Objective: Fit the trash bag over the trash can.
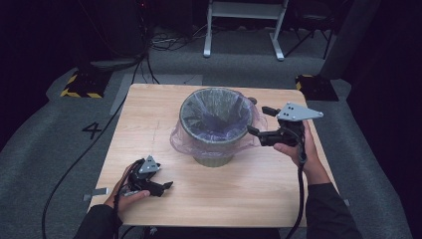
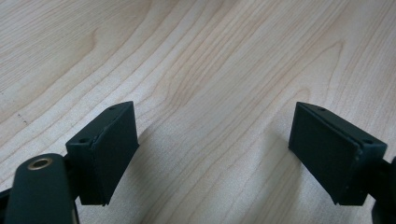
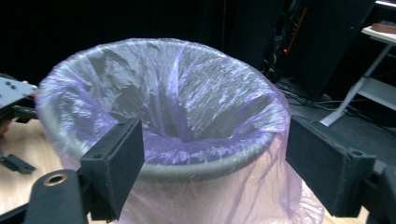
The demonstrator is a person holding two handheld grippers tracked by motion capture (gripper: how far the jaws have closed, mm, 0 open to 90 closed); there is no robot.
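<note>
Right gripper (image 3: 212, 163) view shows bag (image 3: 177, 107) creases (high view blurs them).

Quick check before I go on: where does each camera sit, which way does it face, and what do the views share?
High view: above the near edge, looking forward and down on the table; both forearms, left gripper, right gripper.
Left gripper view: on the left gripper, facing bare tabletop; jaws wide apart.
Right gripper view: on the right gripper, facing the bin; jaws apart.
Shared: high and right gripper views both show the bin and its liner.
</note>
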